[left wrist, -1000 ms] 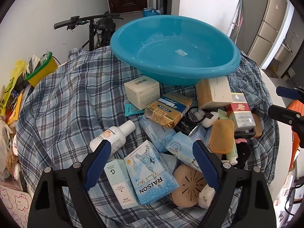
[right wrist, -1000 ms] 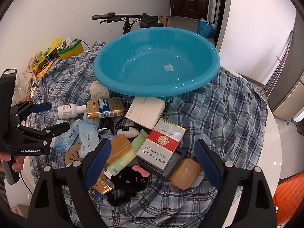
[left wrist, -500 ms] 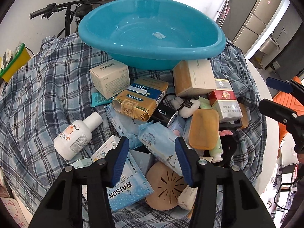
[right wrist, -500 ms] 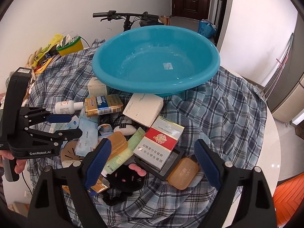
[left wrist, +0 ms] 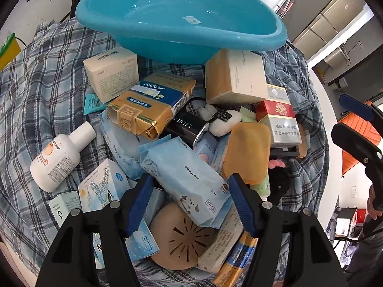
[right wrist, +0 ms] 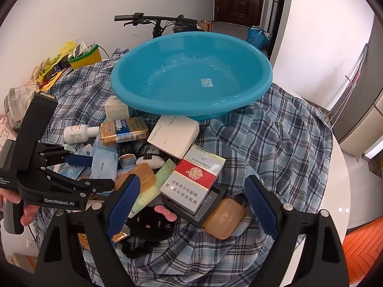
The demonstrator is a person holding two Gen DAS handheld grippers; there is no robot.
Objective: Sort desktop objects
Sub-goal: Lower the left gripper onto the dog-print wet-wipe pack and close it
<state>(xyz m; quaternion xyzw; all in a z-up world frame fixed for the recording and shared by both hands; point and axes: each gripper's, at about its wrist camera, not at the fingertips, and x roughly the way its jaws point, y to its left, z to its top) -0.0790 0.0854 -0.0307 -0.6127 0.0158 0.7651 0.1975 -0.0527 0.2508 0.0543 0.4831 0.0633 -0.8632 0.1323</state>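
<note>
A pile of small goods lies on a plaid cloth [left wrist: 47, 91] in front of a blue basin [left wrist: 167, 50]. My left gripper [left wrist: 189, 181] points down over the pile with a pale blue Babycare wipes pack [left wrist: 182, 167] between its opening jaws. The pads stand beside the pack and do not press on it. In the right wrist view the left gripper [right wrist: 95, 172] hovers at the pile's left side. My right gripper [right wrist: 191, 184] is open above a red and white cigarette carton [right wrist: 194, 179], holding nothing. The basin [right wrist: 191, 71] is empty.
A white bottle [left wrist: 59, 153], a gold and blue pack [left wrist: 148, 105], a beige box [left wrist: 237, 76], an amber soap case [left wrist: 249, 153] and a brown round disc [left wrist: 182, 234] crowd the pile. A black plush [right wrist: 148, 224] lies near the table's front edge. A bicycle [right wrist: 158, 21] stands behind.
My left gripper has dropped closer to the pile and tipped downward. Its jaws narrowed, then widened, and now straddle the Babycare pack. The right gripper has stayed still.
</note>
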